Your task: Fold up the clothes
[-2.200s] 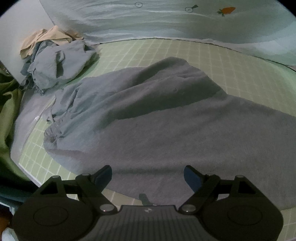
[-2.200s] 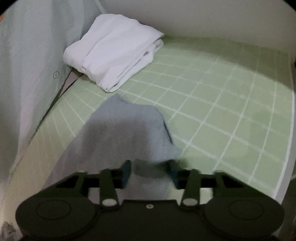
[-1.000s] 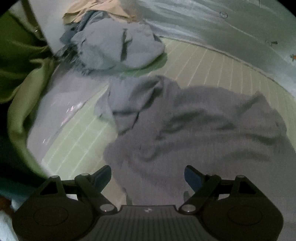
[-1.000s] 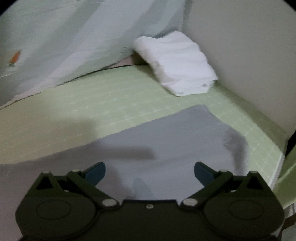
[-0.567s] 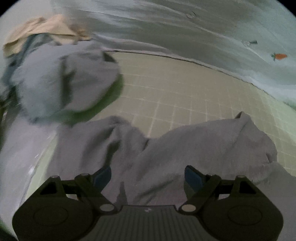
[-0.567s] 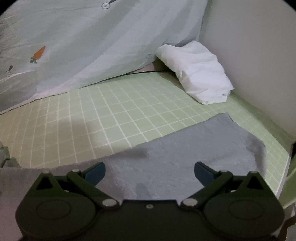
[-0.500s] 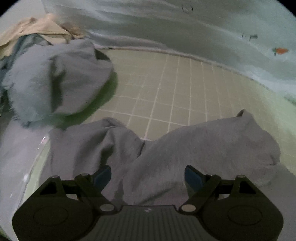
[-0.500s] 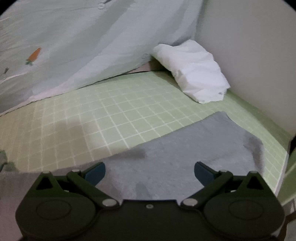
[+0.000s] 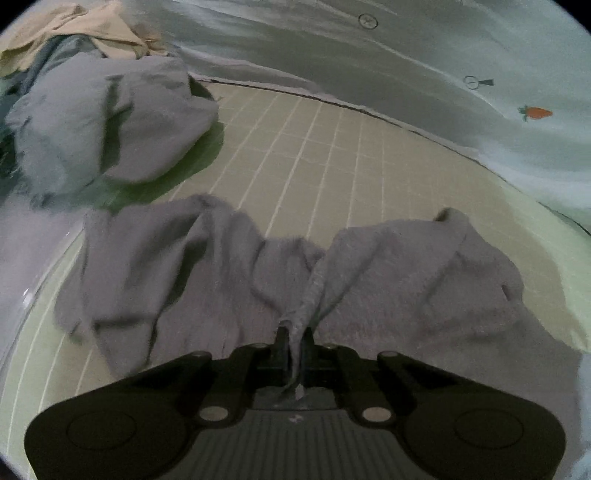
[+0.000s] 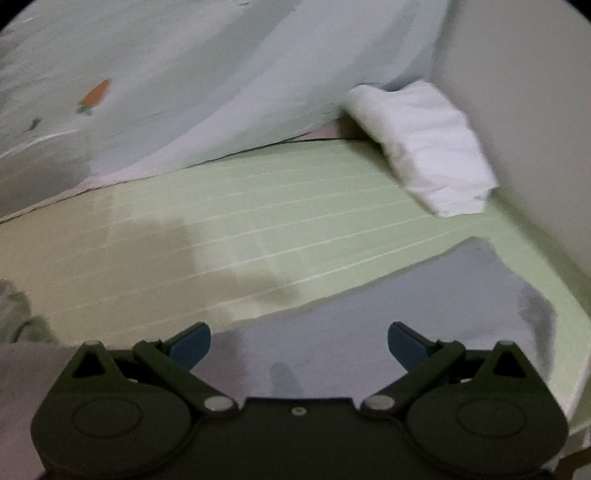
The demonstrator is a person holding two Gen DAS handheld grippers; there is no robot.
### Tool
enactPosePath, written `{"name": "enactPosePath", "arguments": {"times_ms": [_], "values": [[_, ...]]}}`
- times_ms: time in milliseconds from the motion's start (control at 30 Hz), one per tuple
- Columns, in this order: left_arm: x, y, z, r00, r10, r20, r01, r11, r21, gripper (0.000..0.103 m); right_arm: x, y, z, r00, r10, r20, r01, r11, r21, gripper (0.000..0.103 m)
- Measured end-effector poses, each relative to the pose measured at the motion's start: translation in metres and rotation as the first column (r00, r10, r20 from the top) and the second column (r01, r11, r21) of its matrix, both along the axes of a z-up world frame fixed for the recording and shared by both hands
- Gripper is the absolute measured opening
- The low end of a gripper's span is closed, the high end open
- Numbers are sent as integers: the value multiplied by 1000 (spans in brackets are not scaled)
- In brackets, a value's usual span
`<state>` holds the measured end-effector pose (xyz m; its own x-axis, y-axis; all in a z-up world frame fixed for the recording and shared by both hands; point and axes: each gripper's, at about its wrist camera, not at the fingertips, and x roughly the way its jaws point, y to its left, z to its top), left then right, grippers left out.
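A grey fleece garment lies rumpled on the green checked sheet. My left gripper is shut on a pinched fold of the garment, which rises in a ridge from the jaws. In the right wrist view the same grey garment lies flat across the sheet. My right gripper is open and empty, just above the cloth.
A pile of unfolded clothes, blue-grey with beige on top, sits at the far left. A folded white garment lies against the wall at the far right. A pale carrot-print duvet runs along the back.
My left gripper has shut on a fold of the grey garment and gathered it up. My right gripper stays open, shifted slightly over the flat cloth.
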<state>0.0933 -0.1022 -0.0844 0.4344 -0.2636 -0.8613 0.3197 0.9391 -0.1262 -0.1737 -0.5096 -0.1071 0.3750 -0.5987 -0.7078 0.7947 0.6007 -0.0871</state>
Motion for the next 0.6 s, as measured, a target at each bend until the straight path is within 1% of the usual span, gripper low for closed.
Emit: {"name": "enactPosePath", "arguments": {"times_ms": [133, 233, 300, 367, 400, 433, 467, 533, 567, 600], "values": [[-18, 11, 5, 1000, -7, 12, 7, 1000, 28, 6, 11, 10, -4, 995, 98, 1, -98, 995, 25, 103], [-28, 17, 7, 1000, -12, -15, 12, 999, 43, 6, 21, 17, -4, 991, 129, 35, -131, 990, 53, 103], [-32, 23, -2, 999, -7, -52, 10, 998, 57, 6, 28, 20, -4, 987, 153, 53, -157, 986, 62, 103], [-33, 31, -17, 994, 25, -104, -16, 996, 88, 6, 35, 24, -5, 982, 180, 62, -184, 981, 69, 103], [-32, 35, -23, 991, 41, -129, -29, 996, 89, 6, 40, 26, -5, 979, 191, 66, -196, 978, 71, 103], [-29, 40, -23, 989, 53, -141, -44, 996, 72, 7, 45, 27, -5, 977, 199, 74, -205, 976, 75, 103], [-26, 44, -23, 987, 65, -150, -58, 997, 51, 10, 50, 29, -5, 975, 207, 82, -214, 974, 80, 103], [-17, 47, -17, 988, 74, -135, -71, 997, 25, 14, 60, 31, -5, 968, 230, 104, -240, 966, 101, 103], [-13, 48, -14, 989, 76, -123, -74, 997, 20, 18, 68, 33, -5, 963, 246, 111, -259, 959, 115, 103], [-9, 48, -11, 991, 79, -111, -78, 997, 16, 26, 77, 34, -5, 957, 263, 119, -277, 952, 129, 103]]}}
